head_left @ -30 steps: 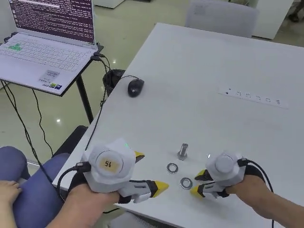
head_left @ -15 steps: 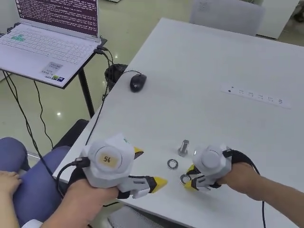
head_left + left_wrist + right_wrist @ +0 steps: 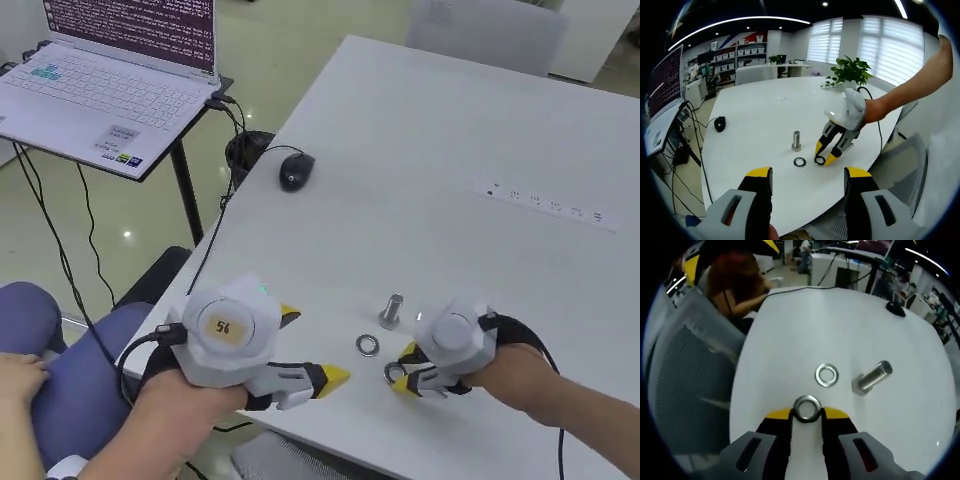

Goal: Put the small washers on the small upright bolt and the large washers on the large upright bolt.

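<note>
Gripping one washer [image 3: 806,398], your right tool [image 3: 806,412] clenched on it; left tool [image 3: 809,175] released. Bolt [image 3: 391,311], lower centre, bare; other washer [image 3: 361,346] flat on worktop [image 3: 430,170] near it.

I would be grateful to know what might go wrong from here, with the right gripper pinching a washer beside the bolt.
1. The right gripper holds the washer only at its jaw tips, so it may slip or twist out when lifted.
2. The upright bolt stands free and close by; a nudge from the jaws could topple it.
3. All this sits near the table's front edge, so a dropped washer might roll off.
</note>
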`<state>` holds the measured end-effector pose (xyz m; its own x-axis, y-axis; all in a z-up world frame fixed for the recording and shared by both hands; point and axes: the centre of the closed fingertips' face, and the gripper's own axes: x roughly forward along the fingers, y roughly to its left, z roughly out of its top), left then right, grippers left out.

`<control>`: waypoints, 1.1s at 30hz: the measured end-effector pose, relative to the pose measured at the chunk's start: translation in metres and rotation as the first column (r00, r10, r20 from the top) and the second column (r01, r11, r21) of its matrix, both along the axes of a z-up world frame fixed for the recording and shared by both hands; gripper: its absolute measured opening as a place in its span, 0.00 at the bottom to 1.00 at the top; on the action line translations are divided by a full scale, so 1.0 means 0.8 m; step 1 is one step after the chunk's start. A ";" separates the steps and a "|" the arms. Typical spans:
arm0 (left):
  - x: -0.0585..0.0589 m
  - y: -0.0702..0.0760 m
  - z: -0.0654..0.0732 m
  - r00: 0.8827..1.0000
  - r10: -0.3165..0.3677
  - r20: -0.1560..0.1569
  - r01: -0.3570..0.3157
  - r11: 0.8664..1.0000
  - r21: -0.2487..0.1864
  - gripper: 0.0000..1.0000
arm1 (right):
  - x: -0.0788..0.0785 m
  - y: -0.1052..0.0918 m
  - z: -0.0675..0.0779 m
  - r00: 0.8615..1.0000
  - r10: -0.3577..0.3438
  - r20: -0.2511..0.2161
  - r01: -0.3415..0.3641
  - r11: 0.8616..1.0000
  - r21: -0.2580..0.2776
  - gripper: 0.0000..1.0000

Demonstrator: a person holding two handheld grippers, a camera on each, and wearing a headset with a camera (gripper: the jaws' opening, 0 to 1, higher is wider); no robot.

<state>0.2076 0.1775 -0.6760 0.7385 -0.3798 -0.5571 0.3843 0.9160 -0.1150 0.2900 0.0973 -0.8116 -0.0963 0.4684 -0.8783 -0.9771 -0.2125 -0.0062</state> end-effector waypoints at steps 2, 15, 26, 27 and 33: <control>0.000 0.000 0.000 1.000 0.001 0.001 -0.001 1.000 -0.003 0.57 | 0.006 0.002 0.008 1.000 -0.020 0.006 0.020 1.000 0.013 0.23; 0.007 -0.002 0.000 1.000 -0.010 0.007 0.010 1.000 -0.012 0.57 | 0.071 0.037 0.086 0.987 -0.137 0.078 0.125 0.981 0.149 0.23; 0.009 0.003 0.003 1.000 -0.004 0.011 0.004 1.000 -0.014 0.57 | 0.086 0.056 0.077 0.984 -0.154 0.084 0.144 0.983 0.118 0.23; 0.009 0.004 0.003 1.000 -0.002 0.010 0.003 1.000 -0.013 0.57 | 0.088 0.057 0.074 0.984 -0.155 0.082 0.145 0.983 0.113 0.23; 0.007 0.009 0.001 1.000 0.006 0.004 -0.006 1.000 -0.014 0.57 | 0.090 0.057 0.068 0.983 -0.168 0.075 0.161 0.983 0.091 0.23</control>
